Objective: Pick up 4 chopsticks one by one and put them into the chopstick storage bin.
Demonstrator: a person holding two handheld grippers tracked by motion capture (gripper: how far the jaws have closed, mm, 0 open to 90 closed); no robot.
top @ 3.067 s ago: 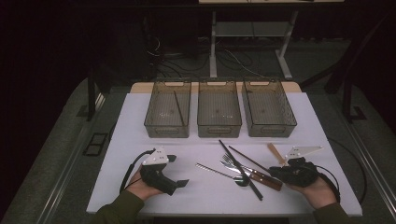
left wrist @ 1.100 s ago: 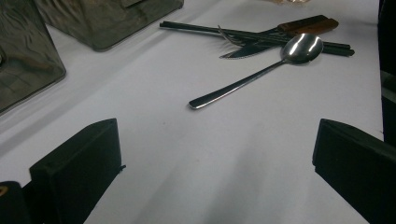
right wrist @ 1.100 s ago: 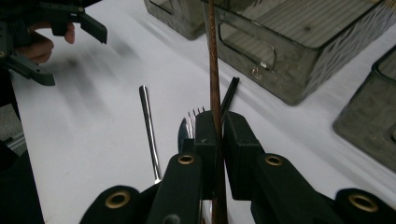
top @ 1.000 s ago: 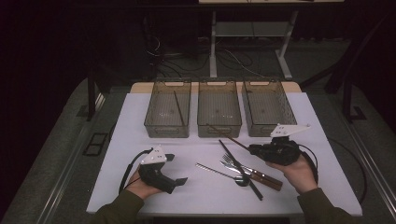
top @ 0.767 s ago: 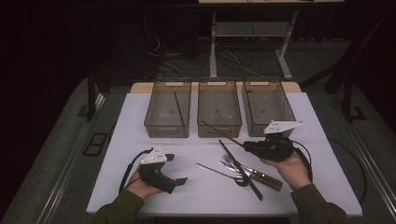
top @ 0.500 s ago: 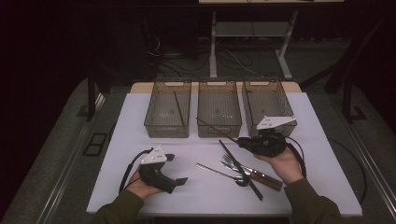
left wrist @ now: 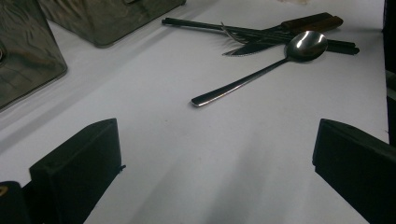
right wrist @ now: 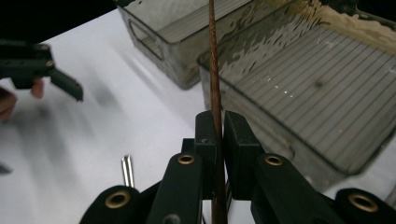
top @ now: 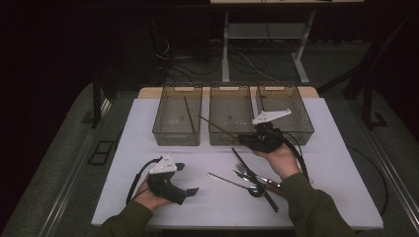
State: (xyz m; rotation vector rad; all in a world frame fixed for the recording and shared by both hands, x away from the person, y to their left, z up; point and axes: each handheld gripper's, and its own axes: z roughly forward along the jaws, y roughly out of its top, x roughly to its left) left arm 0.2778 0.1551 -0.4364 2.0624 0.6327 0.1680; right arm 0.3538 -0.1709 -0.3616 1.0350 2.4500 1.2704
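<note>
No legible text, label, brand, number or sign appears on any surface in the high view or in either gripper view.

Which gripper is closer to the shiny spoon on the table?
The right gripper is somewhat closer, above the spoon near the bins, holding a chopstick. The left gripper rests farther off to its left.
</note>
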